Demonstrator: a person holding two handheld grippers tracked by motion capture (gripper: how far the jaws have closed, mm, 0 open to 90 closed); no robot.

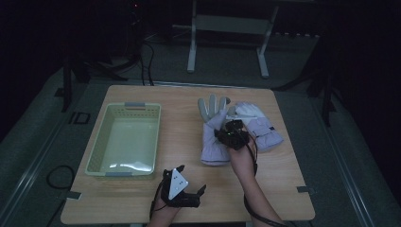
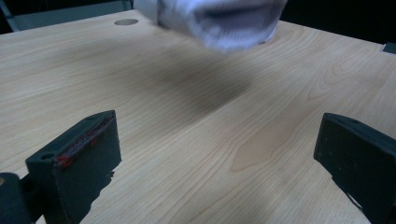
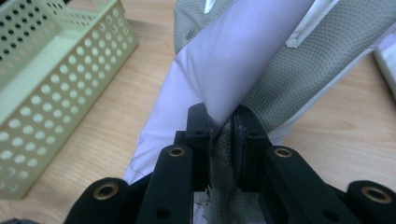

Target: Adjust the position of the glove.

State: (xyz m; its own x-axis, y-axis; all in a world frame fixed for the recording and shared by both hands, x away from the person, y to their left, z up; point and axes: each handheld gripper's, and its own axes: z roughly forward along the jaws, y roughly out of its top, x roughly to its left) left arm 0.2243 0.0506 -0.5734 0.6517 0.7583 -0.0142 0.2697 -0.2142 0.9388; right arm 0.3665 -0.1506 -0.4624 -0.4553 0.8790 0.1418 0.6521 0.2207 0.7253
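Two pale lavender gloves with grey palms lie right of the middle of the wooden table (image 1: 179, 101). My right gripper (image 1: 231, 132) is shut on a fold of the left glove (image 1: 212, 137); in the right gripper view the jaws (image 3: 223, 126) pinch its lavender and grey fabric (image 3: 233, 60). The second glove (image 1: 259, 124) lies just to the right, partly under the hand. My left gripper (image 1: 187, 180) rests near the front edge, open, with bare wood between its jaws (image 2: 219, 154). Ahead of it the glove's cuff (image 2: 224, 23) shows blurred, a shadow beneath it.
A pale green perforated basket (image 1: 135, 106) stands empty on the left half of the table, and its side wall (image 3: 51, 74) is close to the held glove. A round cable hole (image 2: 126, 21) sits in the tabletop. Dark floor and a frame's legs lie beyond the far edge.
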